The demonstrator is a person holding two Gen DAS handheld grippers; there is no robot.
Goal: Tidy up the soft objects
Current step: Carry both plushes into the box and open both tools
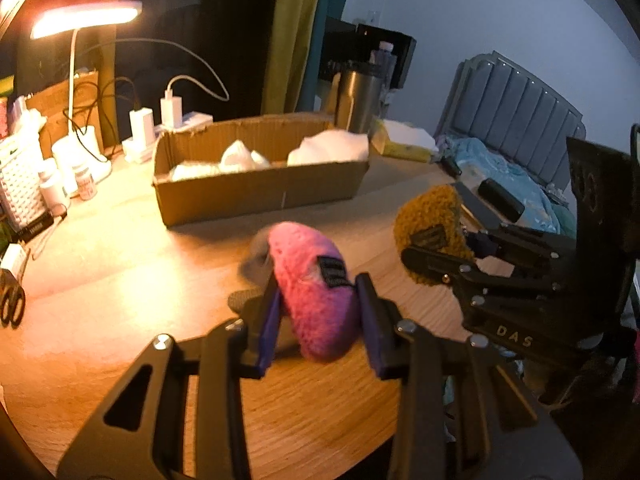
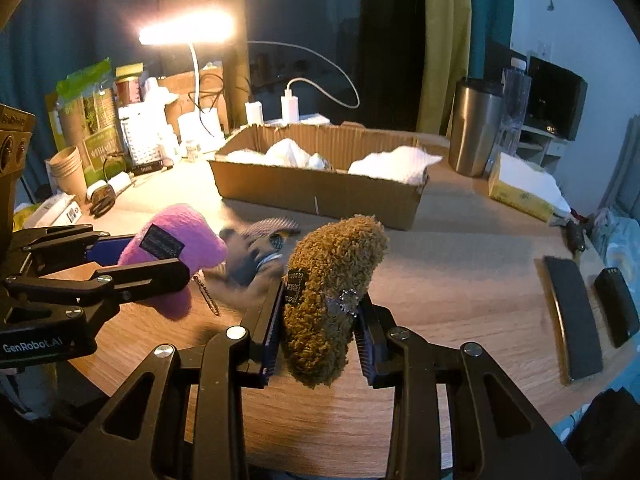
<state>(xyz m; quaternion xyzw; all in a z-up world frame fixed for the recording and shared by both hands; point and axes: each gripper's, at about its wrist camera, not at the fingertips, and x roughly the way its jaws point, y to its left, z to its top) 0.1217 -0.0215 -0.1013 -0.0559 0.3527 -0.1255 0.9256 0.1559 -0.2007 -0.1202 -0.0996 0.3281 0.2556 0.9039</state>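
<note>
My left gripper [image 1: 318, 304] is shut on a pink plush toy [image 1: 312, 292] with a black tag and holds it above the wooden table [image 1: 120, 300]. It also shows in the right wrist view [image 2: 172, 256]. My right gripper [image 2: 318, 320] is shut on a brown fuzzy plush toy [image 2: 328, 300], which also shows in the left wrist view [image 1: 430, 228]. A grey knitted glove [image 2: 256, 250] lies on the table between the toys. A long cardboard box [image 2: 320, 192] behind them holds white soft items [image 2: 396, 164].
A lit desk lamp [image 2: 188, 32], chargers, bottles and paper cups [image 2: 70, 170] crowd the back left. A steel tumbler [image 2: 474, 128] and a tissue pack [image 2: 520, 188] stand right of the box. Two black flat items [image 2: 572, 312] lie at the right edge.
</note>
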